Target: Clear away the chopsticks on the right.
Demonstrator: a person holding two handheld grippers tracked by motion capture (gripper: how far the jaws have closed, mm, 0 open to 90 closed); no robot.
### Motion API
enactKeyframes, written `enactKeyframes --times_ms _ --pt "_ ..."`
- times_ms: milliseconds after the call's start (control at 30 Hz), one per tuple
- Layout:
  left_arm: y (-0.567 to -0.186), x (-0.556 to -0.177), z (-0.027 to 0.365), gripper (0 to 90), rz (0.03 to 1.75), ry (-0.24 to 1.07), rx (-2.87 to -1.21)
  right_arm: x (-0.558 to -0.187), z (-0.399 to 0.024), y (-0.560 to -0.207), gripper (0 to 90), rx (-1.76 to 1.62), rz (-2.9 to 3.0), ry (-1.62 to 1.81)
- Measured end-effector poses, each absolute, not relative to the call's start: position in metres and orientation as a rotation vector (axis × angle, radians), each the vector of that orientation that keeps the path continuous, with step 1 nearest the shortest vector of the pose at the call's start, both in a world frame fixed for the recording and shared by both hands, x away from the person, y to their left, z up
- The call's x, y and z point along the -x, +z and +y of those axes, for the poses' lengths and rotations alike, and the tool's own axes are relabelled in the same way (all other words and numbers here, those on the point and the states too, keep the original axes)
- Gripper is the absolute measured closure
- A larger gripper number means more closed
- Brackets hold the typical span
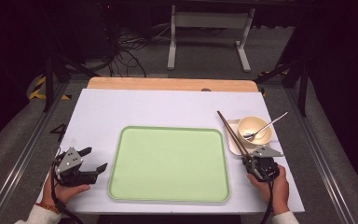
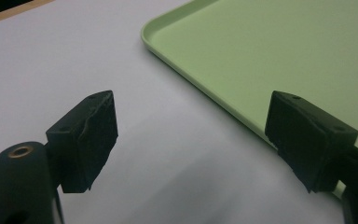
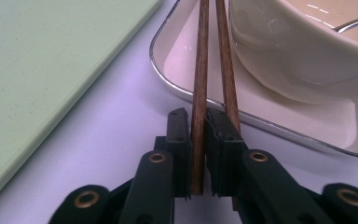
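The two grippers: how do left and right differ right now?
The left gripper has its jaws wide apart with nothing between them; the right gripper has its jaws shut on one chopstick, the second chopstick lying beside it. The left sits left of the green tray; the right sits at the white dish holding the bowl. Both are hand-held, low over the table.

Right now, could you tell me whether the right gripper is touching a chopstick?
Touching. In the right gripper view, the right gripper has its jaws closed on one chopstick, pads pressing both sides; the other chopstick lies just outside the jaws.
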State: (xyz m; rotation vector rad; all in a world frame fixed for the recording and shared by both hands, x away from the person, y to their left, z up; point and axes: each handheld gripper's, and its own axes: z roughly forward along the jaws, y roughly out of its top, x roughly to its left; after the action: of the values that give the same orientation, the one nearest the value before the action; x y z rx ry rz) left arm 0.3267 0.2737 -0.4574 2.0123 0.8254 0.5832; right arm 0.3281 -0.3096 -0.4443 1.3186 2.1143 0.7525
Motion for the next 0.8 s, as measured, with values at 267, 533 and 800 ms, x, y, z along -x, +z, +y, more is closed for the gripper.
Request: enactKeyframes --times_ms 267,533,800 --pt "-0.4574 -0.3265 0.2732 17.9 0.823 0.585 -2.019 -0.3273 -0.3111 -0.4447 84.5 -1.325 2.107 0.763" --pt "-0.4572 -0.3263 0.2733 17.9 0.822 0.590 -2.013 -0.3249 -0.3113 -0.4422 84.7 -1.310 2.108 0.783" --pt "-0.4566 -0.3255 0.2735 18.0 0.821 0.600 -2.008 -0.3207 -0.3105 -0.4365 84.8 -1.284 2.094 0.804"
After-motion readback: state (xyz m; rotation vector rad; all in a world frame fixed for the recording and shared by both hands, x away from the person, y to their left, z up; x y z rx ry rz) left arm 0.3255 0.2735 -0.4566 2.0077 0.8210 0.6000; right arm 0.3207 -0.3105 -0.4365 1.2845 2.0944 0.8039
